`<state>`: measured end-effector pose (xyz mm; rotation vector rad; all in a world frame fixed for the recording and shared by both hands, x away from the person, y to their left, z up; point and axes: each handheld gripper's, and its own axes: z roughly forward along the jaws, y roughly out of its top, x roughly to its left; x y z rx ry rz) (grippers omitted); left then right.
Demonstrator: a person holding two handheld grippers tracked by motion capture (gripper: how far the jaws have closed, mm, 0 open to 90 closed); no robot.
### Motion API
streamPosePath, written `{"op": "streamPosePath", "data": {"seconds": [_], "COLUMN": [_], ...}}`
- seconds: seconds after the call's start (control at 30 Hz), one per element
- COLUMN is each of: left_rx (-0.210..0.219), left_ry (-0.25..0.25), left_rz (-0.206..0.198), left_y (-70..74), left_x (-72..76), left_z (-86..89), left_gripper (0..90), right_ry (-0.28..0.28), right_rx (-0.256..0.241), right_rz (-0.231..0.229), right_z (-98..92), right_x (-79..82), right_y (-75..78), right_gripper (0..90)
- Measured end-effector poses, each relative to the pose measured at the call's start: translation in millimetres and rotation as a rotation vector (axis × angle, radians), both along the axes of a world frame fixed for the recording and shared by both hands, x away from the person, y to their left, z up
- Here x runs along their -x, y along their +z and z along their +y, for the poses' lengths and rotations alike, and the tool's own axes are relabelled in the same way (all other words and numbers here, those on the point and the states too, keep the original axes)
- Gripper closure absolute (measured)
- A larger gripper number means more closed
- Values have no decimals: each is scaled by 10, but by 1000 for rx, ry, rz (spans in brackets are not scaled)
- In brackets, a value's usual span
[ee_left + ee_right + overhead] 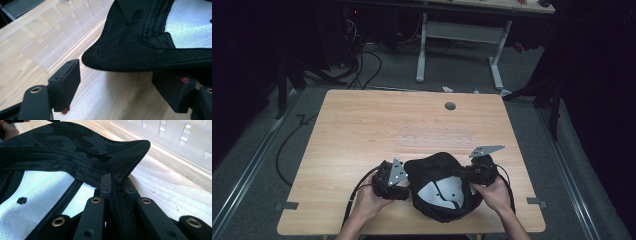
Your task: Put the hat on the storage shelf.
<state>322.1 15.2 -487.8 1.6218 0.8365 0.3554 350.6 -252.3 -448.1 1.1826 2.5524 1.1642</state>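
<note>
Black cap point(439, 186) w/ white mesh lining sits upside down at the near-centre edge of the wooden counter point(362, 130), between your two hands. Your right gripper point(478, 172) is at the cap's right side; in the right gripper view its jaws are pressed together on the cap's rim point(117, 192), fabric pinched between them, white lining off to one side. Your left gripper point(393, 181) is just beside the cap's left side; in the left gripper view its jaws are spread wide, nothing between them but bare wood, w/ the cap's black edge point(140, 60) hanging above and ahead of them, not gripped. A clear plastic rack point(437, 137) lies flat on the counter just beyond the cap, near mid-counter. Your left hand point(369, 197) and right hand point(497, 195) come in from the near edge.
</note>
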Motion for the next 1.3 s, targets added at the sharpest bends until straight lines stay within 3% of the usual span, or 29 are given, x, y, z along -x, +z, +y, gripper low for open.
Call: {"op": "streamPosePath", "data": {"seconds": [0.27,0.53,0.87,1.07,1.3], "left_rx": [-21,-39,-48,-31,-41], "left_ry": [-22,-36,-86,-125,-140], "left_rz": [-49,-60,-58,-39,-27], "left_y": [34,52,59,95,113], "left_x": [29,43,102,144,186], "left_z": [-3,8,36,85,110], "left_gripper": [294,324,457,560,637], "right_ry": [22,38,71,78,65], "right_rx": [-1,3,-3,-54,-110], "right_rz": [25,46,42,48,61], "right_z": [13,38,72,55,38], "right_x": [-37,-57,-69,-94,-129], "right_y": [39,66,103,101,72], "right_gripper": [825,825,819,782,687]}}
